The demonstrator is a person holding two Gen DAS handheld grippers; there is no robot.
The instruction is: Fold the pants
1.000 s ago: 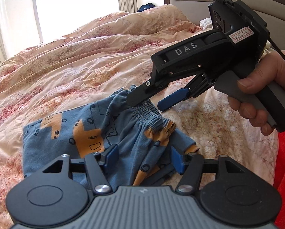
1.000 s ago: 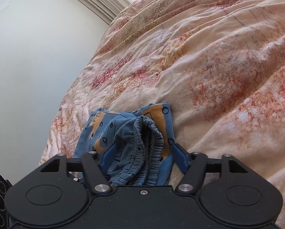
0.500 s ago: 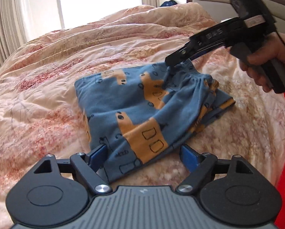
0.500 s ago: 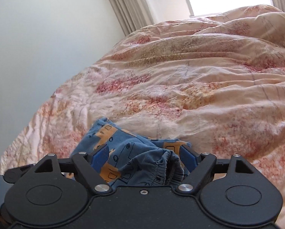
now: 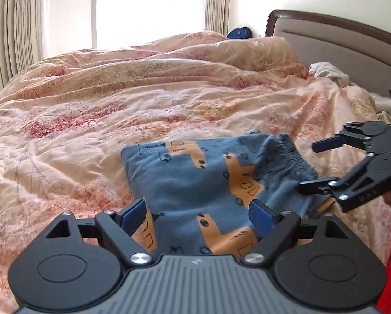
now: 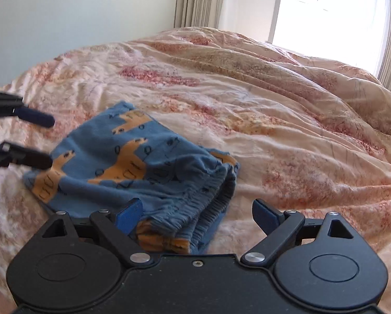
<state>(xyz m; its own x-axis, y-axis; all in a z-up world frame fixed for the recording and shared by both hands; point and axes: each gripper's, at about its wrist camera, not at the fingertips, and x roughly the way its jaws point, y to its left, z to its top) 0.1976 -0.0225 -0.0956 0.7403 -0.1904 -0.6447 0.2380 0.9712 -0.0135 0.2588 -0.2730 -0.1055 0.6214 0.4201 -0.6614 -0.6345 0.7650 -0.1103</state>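
Pants (image 5: 195, 180) lying folded on the quilt (image 5: 117, 110), both tools gaping open.

Left gripper (image 5: 200, 213) is hovering with its fingers spread over the near edge; right gripper (image 5: 310, 166) is sitting just beside the waistband, gripping nothing, headboard (image 5: 339, 39) beyond.

A rumpled peach duvet (image 5: 148, 99) with reddish floral patches is covering the whole bed, and daylight is pouring in through a bright window (image 5: 148, 7) behind it, flanked by beige pleated curtains (image 5: 17, 26). A padded headboard (image 5: 334, 44) with a dark wooden rim is standing at the right against a pale wall, with a white crumpled cloth (image 5: 328, 72) lying just below it. In the right wrist view a plain, pale grey-green wall (image 6: 78, 13) is filling the left side, meeting more curtains (image 6: 198, 0) beside the glowing window (image 6: 328, 7).
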